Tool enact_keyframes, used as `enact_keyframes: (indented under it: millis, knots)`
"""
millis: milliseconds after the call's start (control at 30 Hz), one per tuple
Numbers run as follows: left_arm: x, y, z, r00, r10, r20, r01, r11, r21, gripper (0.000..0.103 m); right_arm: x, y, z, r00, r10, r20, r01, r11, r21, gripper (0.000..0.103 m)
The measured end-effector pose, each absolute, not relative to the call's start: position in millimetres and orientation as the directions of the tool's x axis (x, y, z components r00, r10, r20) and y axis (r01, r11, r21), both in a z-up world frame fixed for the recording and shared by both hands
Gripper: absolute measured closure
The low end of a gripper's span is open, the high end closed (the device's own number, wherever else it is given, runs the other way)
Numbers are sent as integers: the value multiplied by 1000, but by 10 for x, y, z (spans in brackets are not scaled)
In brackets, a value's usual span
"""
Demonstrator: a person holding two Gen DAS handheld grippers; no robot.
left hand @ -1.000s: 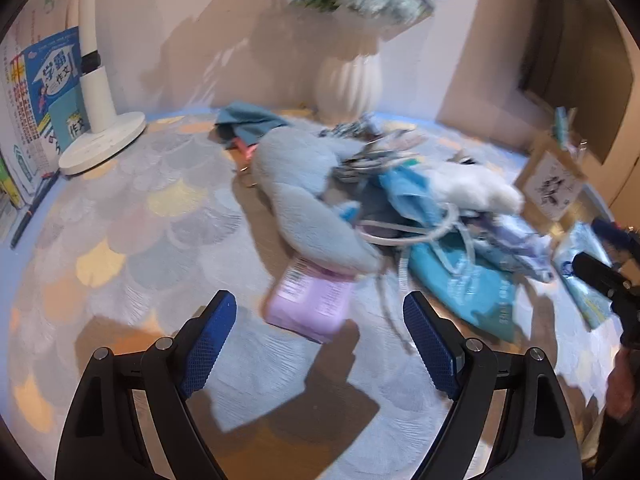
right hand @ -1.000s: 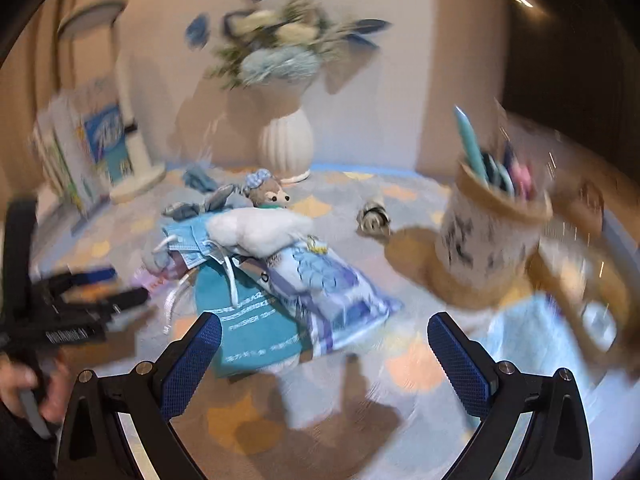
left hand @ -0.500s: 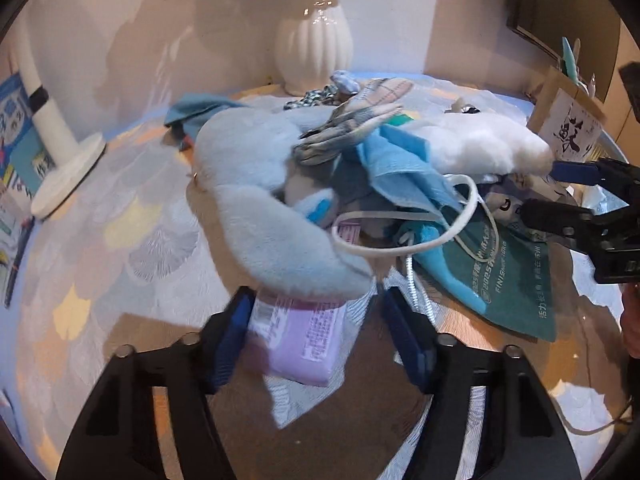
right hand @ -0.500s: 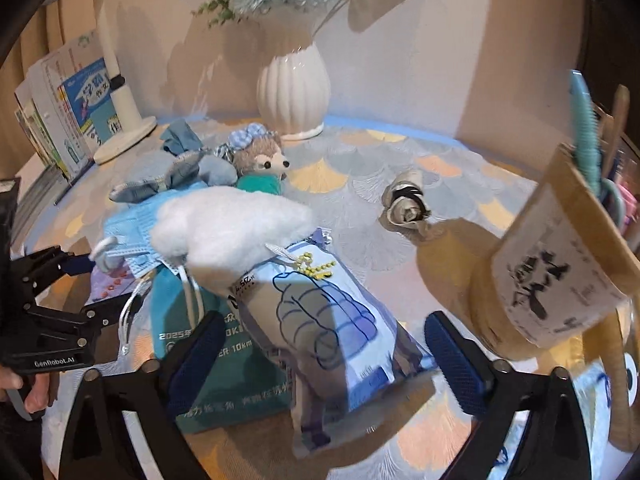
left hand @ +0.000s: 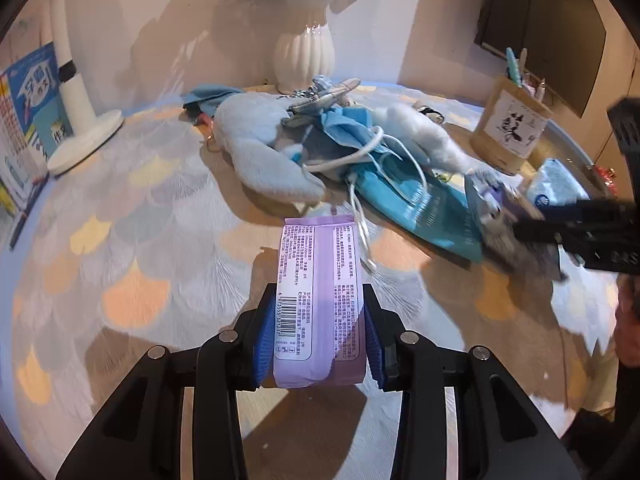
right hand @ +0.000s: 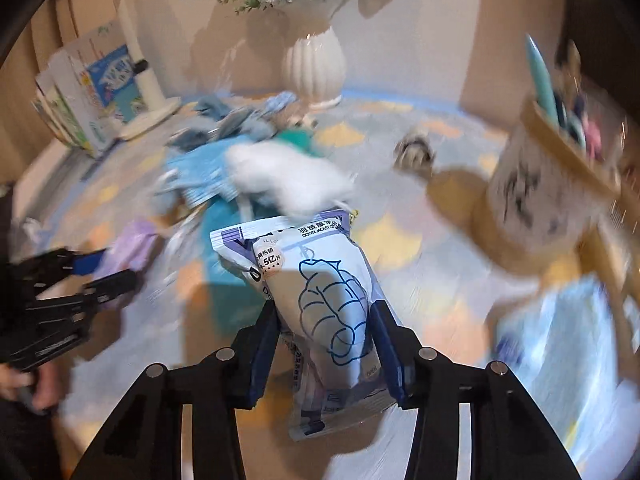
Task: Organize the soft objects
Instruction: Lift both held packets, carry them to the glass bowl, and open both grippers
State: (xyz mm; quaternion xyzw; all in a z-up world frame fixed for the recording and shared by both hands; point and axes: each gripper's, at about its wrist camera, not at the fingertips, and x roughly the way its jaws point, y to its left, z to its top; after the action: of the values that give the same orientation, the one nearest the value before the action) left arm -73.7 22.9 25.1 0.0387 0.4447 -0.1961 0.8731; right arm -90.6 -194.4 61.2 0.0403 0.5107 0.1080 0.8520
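My left gripper was closing on the purple pack, its long axis pointing toward the vase, while my right gripper was closing on the wipes bag, lying lengthwise between its jaws.

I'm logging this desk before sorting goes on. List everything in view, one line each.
purple wipes pack: 1, lilac, between the left jaws
down-jacket wipes pouch: 1, white and purple, between the right jaws
grey-blue plush: 1, pale blue, pile's left side
white plush: 1, white, on the pile
face masks: number unclear, blue, mid pile
teal pouch: 1, teal, under the pile
tissue pack: 1, light blue, far right
vase: 1, white, at the back wall, with flowers
pen holder: 1, tan, right rear
lamp base: 1, white, left
books: several, blue covers, left edge
left gripper: 1, black, blue pads, closing on the purple pack
right gripper: 1, black, blue pads, closing on the pouch
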Motion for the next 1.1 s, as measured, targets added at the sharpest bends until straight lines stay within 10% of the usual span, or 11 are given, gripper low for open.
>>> enact_keyframes:
  millis: [100,167,333,533,700,833,1100]
  knots:
    - [-780,147,194,512,-291,-808,386,918,-87,65,-1078,-1932,594,433,304,-848,-138,953,271,51]
    - [-800,102,166,508,-274,-817,386,920,-68,64,-1189,-1915,611,432,353,-830,-185,935,302,27]
    - [-786,86,180,531,-239,-813,351,935,-45,34,-1304,-1930,690,481,299,-824,-239,949,205,12]
    - [-745,49,107,517,-246,-820,347,936,-62,23,-1135,-1835,437,460,229,-858,-263,958,115,11]
    - [-766,75,106,534,-229,-814,323,945,-53,66,-1066,-1823,248,428,249,-869,-262,954,144,22]
    - [-809,69,180,561,-238,-793,301,951,-72,67,-1121,-1774,303,431,302,-850,-262,944,202,51]
    - [-933,-225,866,668,-309,-677,369,928,-60,67,-1341,-1899,931,573,315,-757,-225,948,225,52]
